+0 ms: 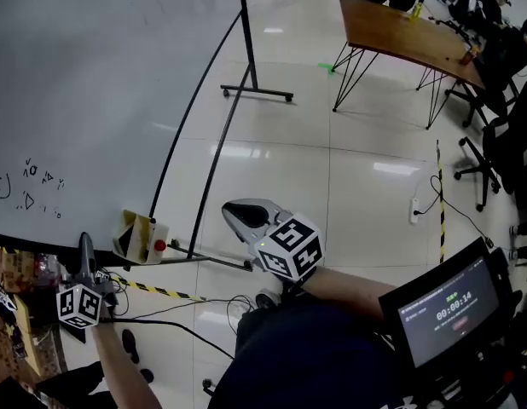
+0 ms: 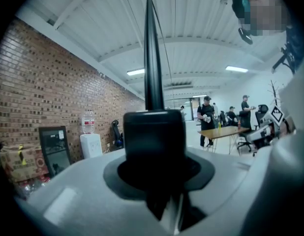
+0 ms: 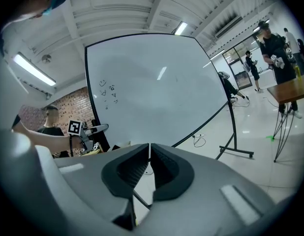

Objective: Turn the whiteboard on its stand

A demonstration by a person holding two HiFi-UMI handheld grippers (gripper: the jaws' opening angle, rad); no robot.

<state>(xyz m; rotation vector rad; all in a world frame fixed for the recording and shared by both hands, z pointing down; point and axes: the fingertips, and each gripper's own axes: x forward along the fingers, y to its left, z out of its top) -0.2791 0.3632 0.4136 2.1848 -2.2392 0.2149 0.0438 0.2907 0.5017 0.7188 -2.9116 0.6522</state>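
The big whiteboard (image 1: 93, 83) fills the upper left of the head view, tilted in its black stand (image 1: 251, 49), with small scribbles near its lower left corner. My left gripper (image 1: 84, 250) is at the board's bottom edge, at the lower left. In the left gripper view the board's black frame edge (image 2: 152, 58) rises edge-on from between the jaws, which are closed on it. My right gripper (image 1: 234, 214) hangs free in front of the board's lower right part, touching nothing. In the right gripper view it (image 3: 149, 149) is shut and empty, facing the white face (image 3: 152, 87).
The stand's foot bar (image 1: 257, 92) rests on the tiled floor. A wooden table (image 1: 400, 32) and office chairs (image 1: 494, 143) stand at the right. On the floor lie a power strip (image 1: 414, 210), cables, striped tape (image 1: 153, 290) and a box with a red button (image 1: 140, 237). People stand far back.
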